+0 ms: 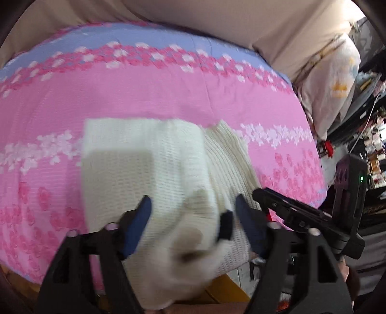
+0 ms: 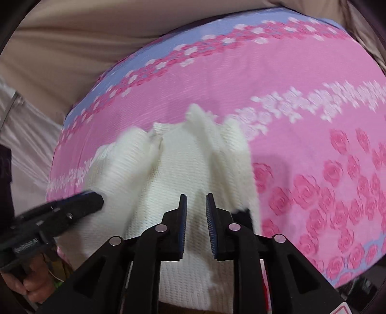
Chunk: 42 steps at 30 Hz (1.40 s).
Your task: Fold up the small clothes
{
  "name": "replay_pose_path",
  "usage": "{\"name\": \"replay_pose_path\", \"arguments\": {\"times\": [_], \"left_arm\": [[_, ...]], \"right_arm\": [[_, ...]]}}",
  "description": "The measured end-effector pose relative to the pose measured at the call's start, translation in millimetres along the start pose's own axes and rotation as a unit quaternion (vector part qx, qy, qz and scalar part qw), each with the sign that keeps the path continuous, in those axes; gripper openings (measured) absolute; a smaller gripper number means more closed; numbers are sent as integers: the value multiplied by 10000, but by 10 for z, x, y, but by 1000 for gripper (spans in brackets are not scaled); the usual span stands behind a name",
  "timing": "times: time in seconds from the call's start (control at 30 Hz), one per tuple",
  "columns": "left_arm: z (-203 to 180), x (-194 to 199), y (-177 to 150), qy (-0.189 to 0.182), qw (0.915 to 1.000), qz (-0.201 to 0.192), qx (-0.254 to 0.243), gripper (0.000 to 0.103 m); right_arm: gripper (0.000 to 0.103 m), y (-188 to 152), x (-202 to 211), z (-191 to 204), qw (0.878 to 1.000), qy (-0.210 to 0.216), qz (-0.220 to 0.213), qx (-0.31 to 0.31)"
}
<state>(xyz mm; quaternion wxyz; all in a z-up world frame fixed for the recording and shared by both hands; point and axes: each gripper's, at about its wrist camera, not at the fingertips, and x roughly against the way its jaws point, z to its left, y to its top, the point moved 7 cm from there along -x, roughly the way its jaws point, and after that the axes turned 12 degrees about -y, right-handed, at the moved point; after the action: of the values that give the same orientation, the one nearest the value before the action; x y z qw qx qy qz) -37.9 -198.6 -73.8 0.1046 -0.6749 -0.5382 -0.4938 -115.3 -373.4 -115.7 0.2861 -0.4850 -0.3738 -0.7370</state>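
Observation:
A white knitted garment [image 1: 149, 169] lies on a pink floral bedspread [image 1: 120, 96] near its front edge, with a ribbed part on its right and a fold bunched at the near end. My left gripper [image 1: 193, 205] hovers over the garment's near end with its jaws wide apart and nothing between them. My right gripper [image 2: 196, 205] is over the same garment [image 2: 173, 174], jaws a narrow gap apart with no cloth between them. The right gripper shows at the right in the left wrist view [image 1: 270, 196]. The left gripper shows at the left in the right wrist view [image 2: 94, 199].
Beige cloth [image 1: 217, 17] lies behind the bedspread. A pale printed pillow or bag [image 1: 335, 79] and dark cluttered shelves [image 1: 371, 135] stand to the right. The bedspread's front edge [image 1: 72, 280] drops off close below the grippers.

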Motion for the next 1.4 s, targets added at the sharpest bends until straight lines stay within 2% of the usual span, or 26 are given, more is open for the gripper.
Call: {"name": "replay_pose_path", "arguments": {"times": [0.03, 0.07, 0.1, 0.17, 0.3, 0.43, 0.53, 0.6, 0.67, 0.73, 0.8, 0.87, 0.9, 0.97, 1.0, 1.1, 1.17, 1.23, 1.33, 1.4], "left_arm": [[82, 126, 6, 115, 9999, -59, -56, 74], [146, 214, 2, 230, 9997, -57, -83, 76], [230, 292, -3, 310, 9995, -17, -86, 76], [441, 426, -165, 366, 9991, 218, -28, 76], [628, 376, -513, 417, 9964, 740, 85, 76], [717, 321, -759, 327, 9944, 937, 366, 76], [707, 388, -725, 307, 9959, 768, 374, 76], [682, 462, -679, 319, 9969, 641, 324, 76], [663, 507, -648, 359, 9974, 548, 288, 78], [671, 512, -643, 336, 9976, 511, 325, 80], [678, 467, -640, 317, 9973, 553, 376, 80], [653, 396, -626, 324, 9969, 614, 360, 80], [630, 367, -616, 338, 9970, 623, 324, 80], [569, 327, -574, 434, 9968, 650, 193, 81], [553, 315, -559, 461, 9967, 649, 151, 81], [502, 276, -502, 461, 9970, 612, 126, 84], [472, 219, -488, 452, 9966, 669, 136, 84], [428, 160, -477, 446, 9964, 719, 74, 84], [361, 51, -478, 422, 9960, 792, 26, 85], [322, -38, -485, 430, 9950, 903, -10, 85]], "right_arm": [[29, -25, 31, 6, 10000, 69, -17, -57], [41, -45, 68, 27, 9998, 170, -23, -115], [46, -68, 113, 67, 9993, 329, -9, -184], [60, -88, 133, 175, 9981, 560, 78, -249], [68, -76, -61, 536, 9972, 622, 381, -183], [69, -152, -321, 800, 9943, 512, 931, -13], [68, -203, -396, 1001, 9915, 606, 1143, 142], [29, -184, -373, 1116, 9927, 472, 1021, 436], [21, -76, -167, 1180, 9921, 923, 765, 359], [20, 117, 230, 1104, 9902, 1370, 254, 111], [20, 222, 458, 850, 9914, 1301, -102, -88], [20, 211, 390, 495, 9968, 766, -211, -67], [21, 159, 250, 291, 9988, 473, -125, -60], [23, -32, -178, -100, 9991, -48, 394, -161], [23, -151, -319, -241, 9975, 23, 594, -381], [33, -176, -53, -244, 9935, 705, 330, -828], [50, -219, 154, -227, 9933, 832, 170, -789], [57, -347, 269, -191, 9931, 949, 286, -627], [61, -630, 253, -154, 9942, 827, 612, -323], [61, -741, 174, -104, 9926, 896, 745, -331]]}}
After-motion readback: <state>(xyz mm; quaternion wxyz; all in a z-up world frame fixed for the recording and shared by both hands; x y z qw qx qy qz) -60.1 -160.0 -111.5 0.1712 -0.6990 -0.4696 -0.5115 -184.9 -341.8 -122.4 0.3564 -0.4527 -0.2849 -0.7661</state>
